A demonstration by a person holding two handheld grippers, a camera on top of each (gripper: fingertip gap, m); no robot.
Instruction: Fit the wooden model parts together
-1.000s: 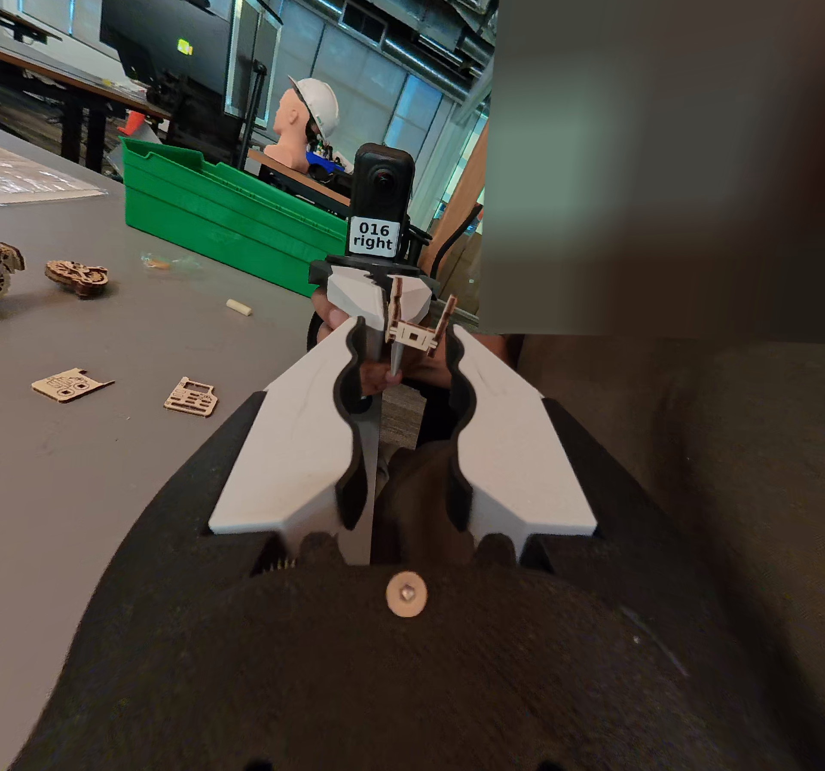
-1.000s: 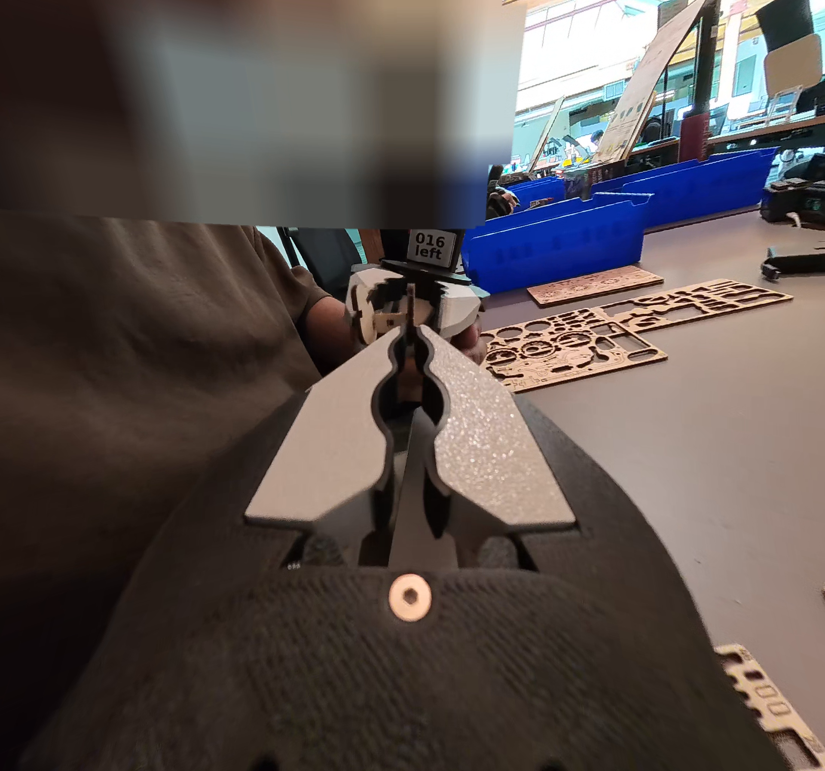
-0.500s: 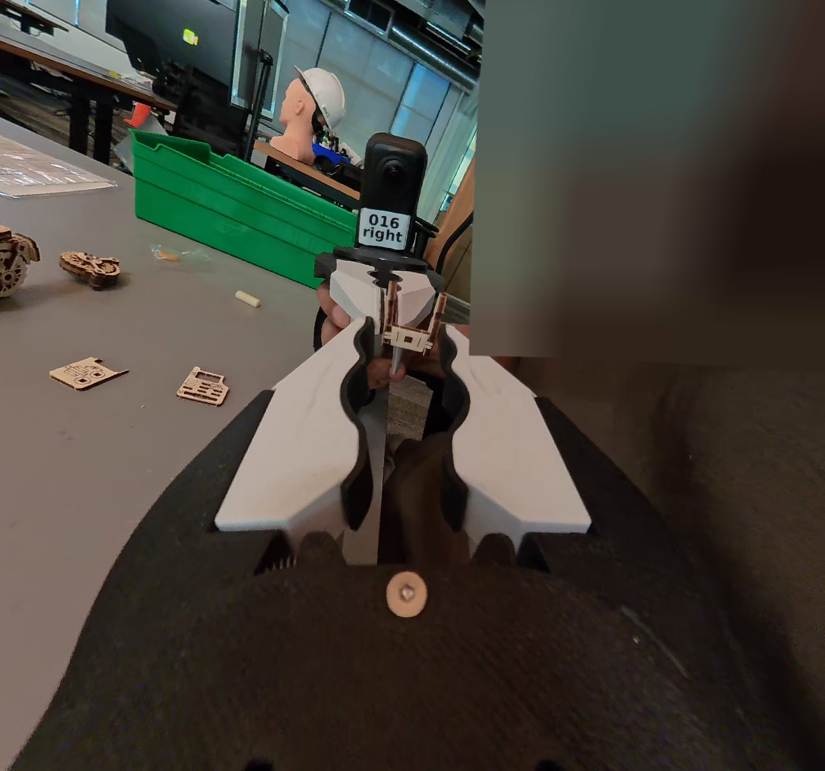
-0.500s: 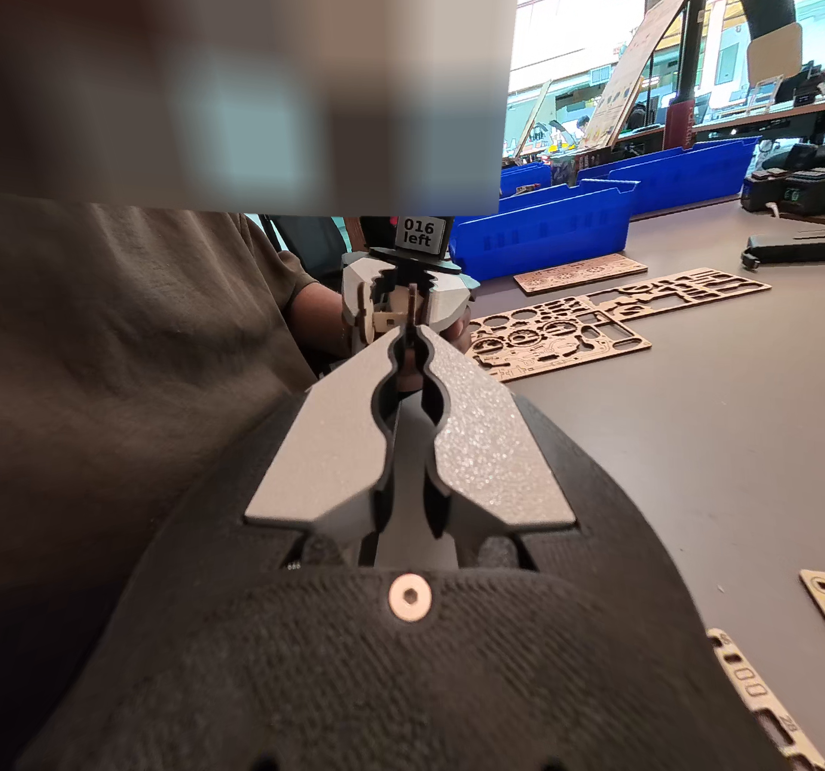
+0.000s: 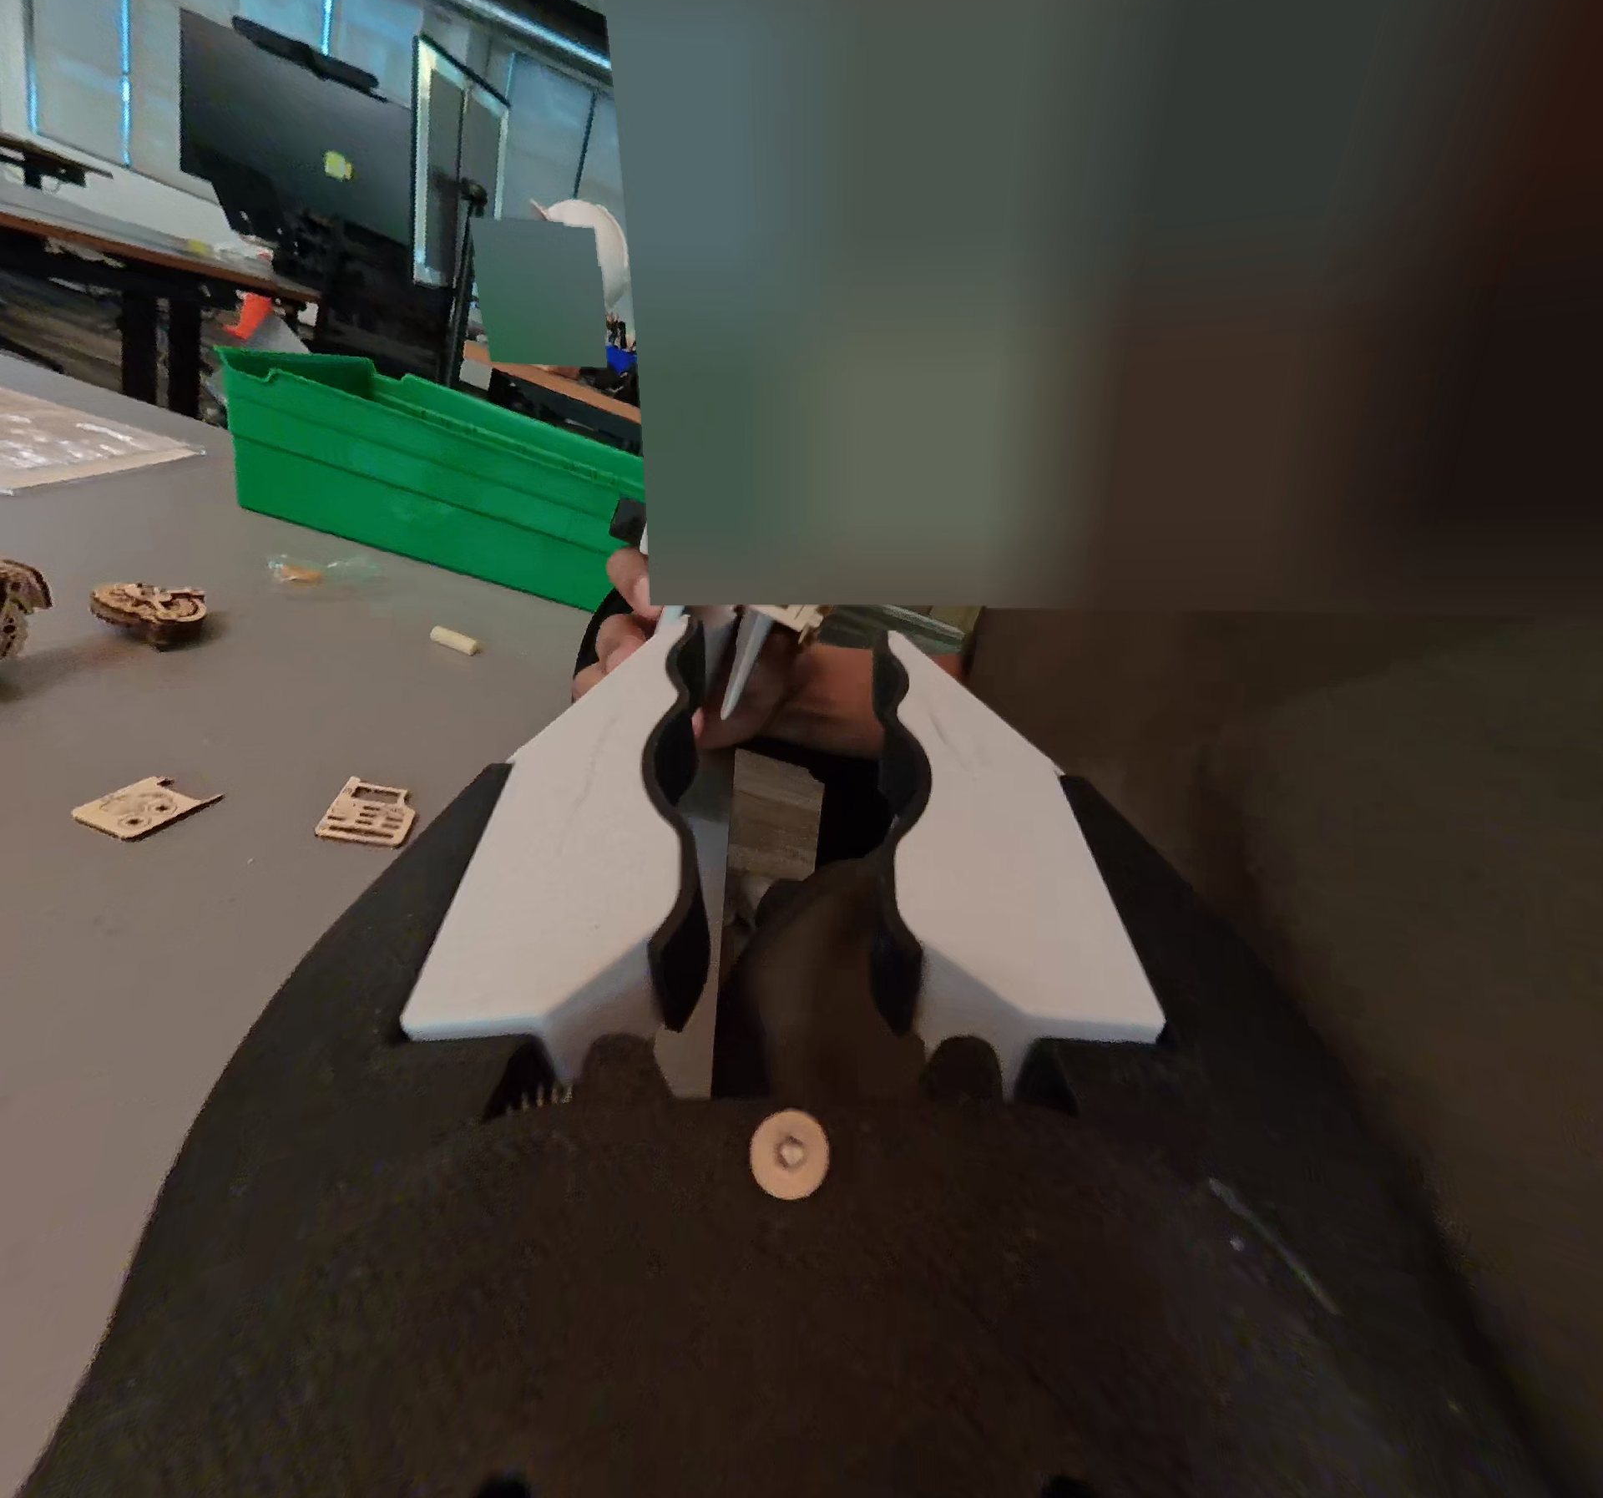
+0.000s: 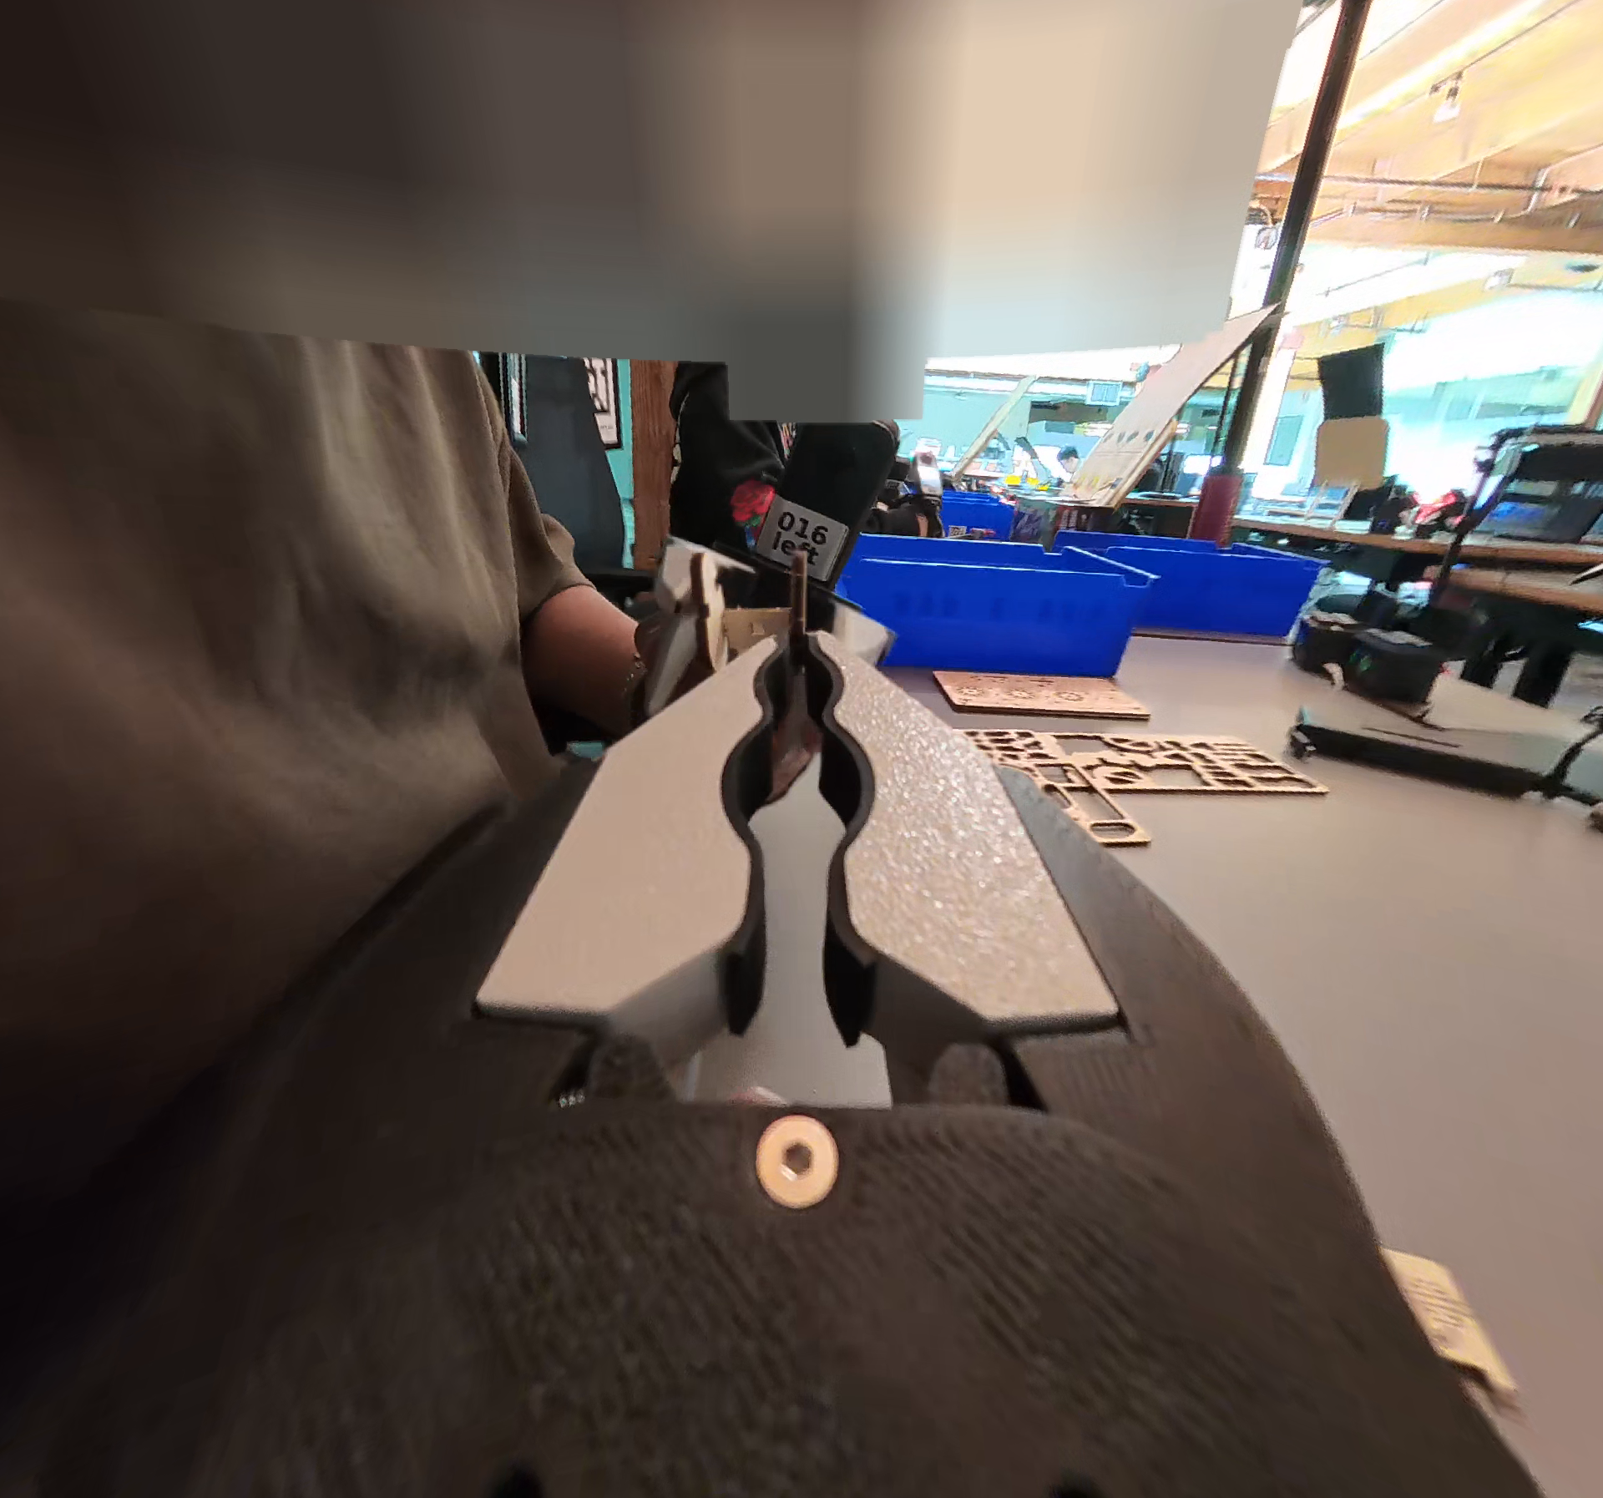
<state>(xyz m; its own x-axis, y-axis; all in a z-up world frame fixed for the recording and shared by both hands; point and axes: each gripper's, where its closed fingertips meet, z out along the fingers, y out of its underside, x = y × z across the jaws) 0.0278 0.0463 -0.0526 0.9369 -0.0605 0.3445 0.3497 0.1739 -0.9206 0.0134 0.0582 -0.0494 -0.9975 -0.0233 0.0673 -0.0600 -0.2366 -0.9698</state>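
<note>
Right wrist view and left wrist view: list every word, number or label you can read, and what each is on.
White label on the black camera housing, behind the thin wooden part pinched in the right gripper: legible, but I don't quote writing.
Blue plastic bins: raised marks, too faint to read.
Dark monitor: green patch, too blurred to read.

Beyond the left hand-held gripper (image 5: 785, 658), a blur patch covers all but the lower edge of the wooden part (image 5: 794, 615) held ahead. In the right wrist view, the far end of the wooden piece (image 6: 737, 623) is hidden behind the other unit. A pale slotted sheet (image 6: 1449, 1326) at the right is cut off by the black housing.
</note>
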